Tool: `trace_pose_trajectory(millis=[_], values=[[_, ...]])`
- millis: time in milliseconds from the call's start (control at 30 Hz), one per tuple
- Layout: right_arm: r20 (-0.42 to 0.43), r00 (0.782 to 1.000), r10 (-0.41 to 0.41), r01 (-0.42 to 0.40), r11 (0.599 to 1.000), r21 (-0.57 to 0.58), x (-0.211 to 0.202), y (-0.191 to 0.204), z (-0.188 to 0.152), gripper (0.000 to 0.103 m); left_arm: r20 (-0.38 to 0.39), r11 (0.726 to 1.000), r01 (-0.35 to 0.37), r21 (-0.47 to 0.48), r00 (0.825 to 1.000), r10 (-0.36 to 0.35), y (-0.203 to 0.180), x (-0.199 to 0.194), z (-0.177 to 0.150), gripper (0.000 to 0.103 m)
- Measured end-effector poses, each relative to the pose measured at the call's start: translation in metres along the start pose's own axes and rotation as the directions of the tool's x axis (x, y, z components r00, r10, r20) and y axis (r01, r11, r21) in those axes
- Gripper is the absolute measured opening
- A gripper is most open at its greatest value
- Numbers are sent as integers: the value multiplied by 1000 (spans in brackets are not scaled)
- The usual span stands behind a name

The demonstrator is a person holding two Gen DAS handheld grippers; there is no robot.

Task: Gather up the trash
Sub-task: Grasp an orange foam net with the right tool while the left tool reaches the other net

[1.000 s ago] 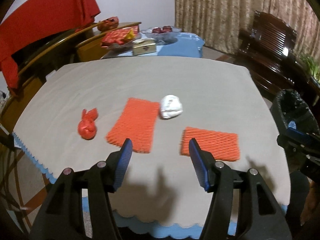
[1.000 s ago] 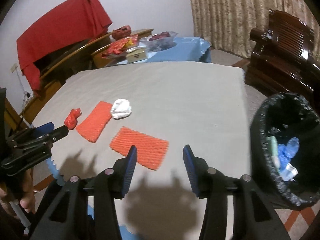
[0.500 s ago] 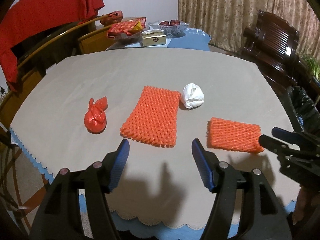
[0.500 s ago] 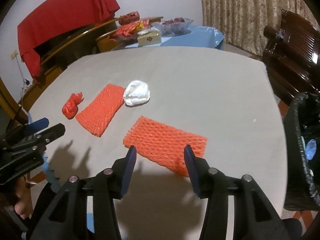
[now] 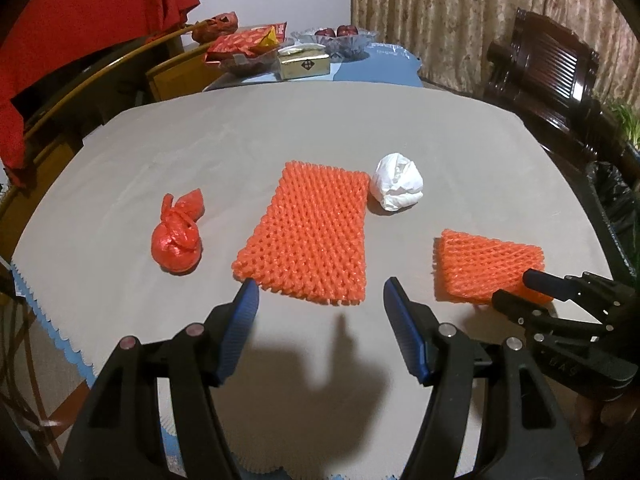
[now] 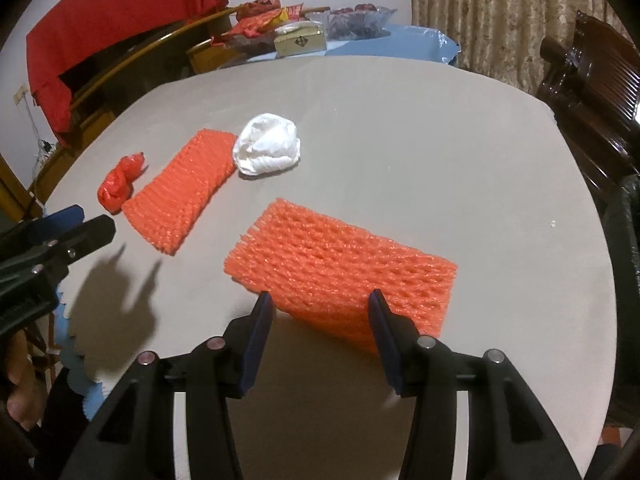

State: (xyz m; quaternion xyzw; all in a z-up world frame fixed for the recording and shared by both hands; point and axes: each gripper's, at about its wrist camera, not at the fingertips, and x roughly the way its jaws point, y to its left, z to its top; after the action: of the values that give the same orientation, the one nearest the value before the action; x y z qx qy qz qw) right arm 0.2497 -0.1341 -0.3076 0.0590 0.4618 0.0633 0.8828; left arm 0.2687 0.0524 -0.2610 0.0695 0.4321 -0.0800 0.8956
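Four pieces of trash lie on the grey table (image 5: 280, 128): a knotted red bag (image 5: 176, 240), a large orange foam net (image 5: 308, 236), a white crumpled wad (image 5: 398, 187) and a second orange foam net (image 5: 488, 266). My left gripper (image 5: 320, 292) is open, just short of the near edge of the large net. My right gripper (image 6: 320, 304) is open, its fingertips at either side of the near edge of the second net (image 6: 344, 276). The large net (image 6: 184, 188), wad (image 6: 267, 151) and red bag (image 6: 120, 186) lie to its left.
A black-lined trash bin (image 5: 616, 196) stands past the table's right edge. A second table at the back holds snack packs (image 5: 248, 42), a gold box (image 5: 304, 63) and a fruit bowl (image 5: 336, 38). Dark wooden chairs (image 5: 548, 68) stand at the right.
Both grippers have moved forward and lower over the table. The left one has closed in on the large net, the right one on the second net. The bin has slid out of the right view.
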Motion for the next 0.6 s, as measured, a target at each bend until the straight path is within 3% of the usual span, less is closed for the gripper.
trace_pose_trajectory(millis=[167, 267, 367, 500, 600], values=[[3, 1000, -25, 25, 999, -36, 7, 5, 2, 55, -21, 1000, 6, -3, 1000, -6, 0, 12, 0, 63], [8, 999, -52, 53, 996, -67, 13, 9, 4, 53, -26, 1000, 11, -7, 1000, -11, 0, 16, 1, 63], [16, 997, -72, 73, 994, -80, 17, 7, 8, 43, -27, 1000, 13, -6, 1000, -13, 1, 19, 2, 63], [19, 998, -62, 63, 997, -36, 20, -7, 19, 16, -33, 1000, 16, -10, 999, -17, 1, 23, 4, 63], [13, 1000, -20, 20, 1000, 1, 20, -18, 27, 10, -41, 1000, 23, -14, 999, -24, -1, 29, 6, 63]])
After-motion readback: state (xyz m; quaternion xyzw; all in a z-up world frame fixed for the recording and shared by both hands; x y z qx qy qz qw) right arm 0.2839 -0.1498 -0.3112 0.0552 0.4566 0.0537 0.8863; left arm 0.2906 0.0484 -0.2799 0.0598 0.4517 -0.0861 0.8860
